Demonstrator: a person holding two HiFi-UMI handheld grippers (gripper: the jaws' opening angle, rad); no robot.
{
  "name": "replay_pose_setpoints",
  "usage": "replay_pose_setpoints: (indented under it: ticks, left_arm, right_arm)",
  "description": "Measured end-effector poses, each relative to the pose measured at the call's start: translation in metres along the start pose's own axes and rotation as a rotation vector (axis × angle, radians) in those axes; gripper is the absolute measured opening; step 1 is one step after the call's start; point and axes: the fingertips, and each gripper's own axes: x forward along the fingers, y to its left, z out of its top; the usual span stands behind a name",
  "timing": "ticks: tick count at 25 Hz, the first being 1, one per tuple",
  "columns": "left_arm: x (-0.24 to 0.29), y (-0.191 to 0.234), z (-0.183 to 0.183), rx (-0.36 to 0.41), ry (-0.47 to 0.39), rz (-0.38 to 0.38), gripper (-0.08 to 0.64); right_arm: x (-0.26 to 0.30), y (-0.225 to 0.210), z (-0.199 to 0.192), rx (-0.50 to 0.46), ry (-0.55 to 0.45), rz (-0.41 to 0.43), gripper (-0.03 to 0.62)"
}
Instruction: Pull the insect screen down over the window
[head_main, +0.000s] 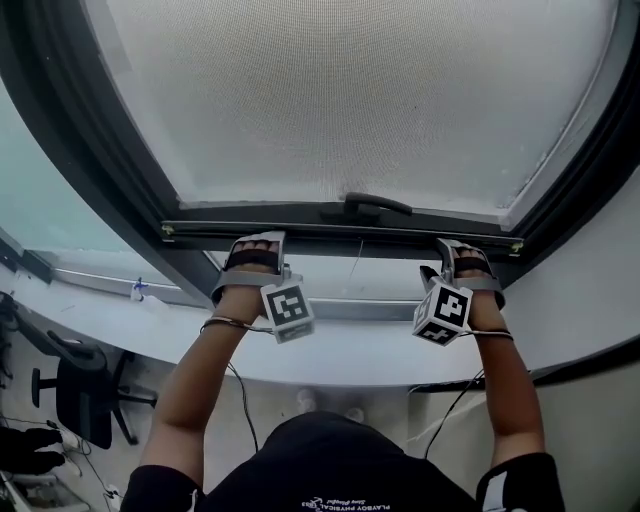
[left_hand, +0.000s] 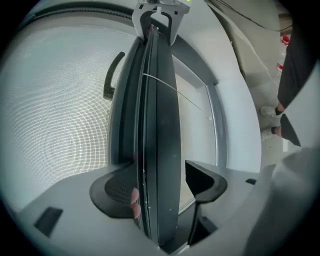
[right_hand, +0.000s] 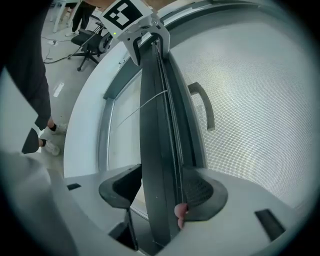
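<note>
The insect screen (head_main: 360, 100) is a pale mesh that fills most of the window frame. Its dark bottom bar (head_main: 340, 232) runs across below it and carries a black handle (head_main: 365, 205) at mid-span. My left gripper (head_main: 255, 252) is shut on the bar left of the handle, and my right gripper (head_main: 462, 258) is shut on it near the right end. In the left gripper view the bar (left_hand: 157, 140) stands between the jaws of the left gripper (left_hand: 160, 185). In the right gripper view the bar (right_hand: 160, 130) passes between the jaws of the right gripper (right_hand: 162, 187), mesh (right_hand: 250, 100) on the right.
A thin cord (head_main: 355, 262) hangs from the bar. Below it lies the white curved sill (head_main: 330, 355), with uncovered glass (head_main: 350, 280) between. A dark window frame (head_main: 70, 130) slants at the left. An office chair (head_main: 75, 395) and cables sit on the floor.
</note>
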Motion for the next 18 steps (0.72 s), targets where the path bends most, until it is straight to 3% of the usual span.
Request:
replay_pose_setpoints:
  ticks: [9, 14, 16, 18]
  left_arm:
    - [0.0, -0.005, 0.001, 0.002, -0.003, -0.03, 0.313]
    - [0.004, 0.005, -0.003, 0.127, 0.066, 0.138, 0.313]
    - [0.003, 0.008, -0.003, 0.121, 0.081, 0.182, 0.313]
    - [0.004, 0.001, -0.001, 0.047, 0.057, 0.154, 0.313]
  right_arm:
    - [0.003, 0.005, -0.003, -0.013, 0.025, 0.015, 0.252]
    - [0.003, 0.008, -0.003, -0.004, 0.033, -0.01, 0.252]
    - [0.003, 0.008, -0.002, 0.0, 0.036, -0.028, 0.252]
    - [0.005, 0.005, 0.0, -0.002, 0.033, -0.065, 0.252]
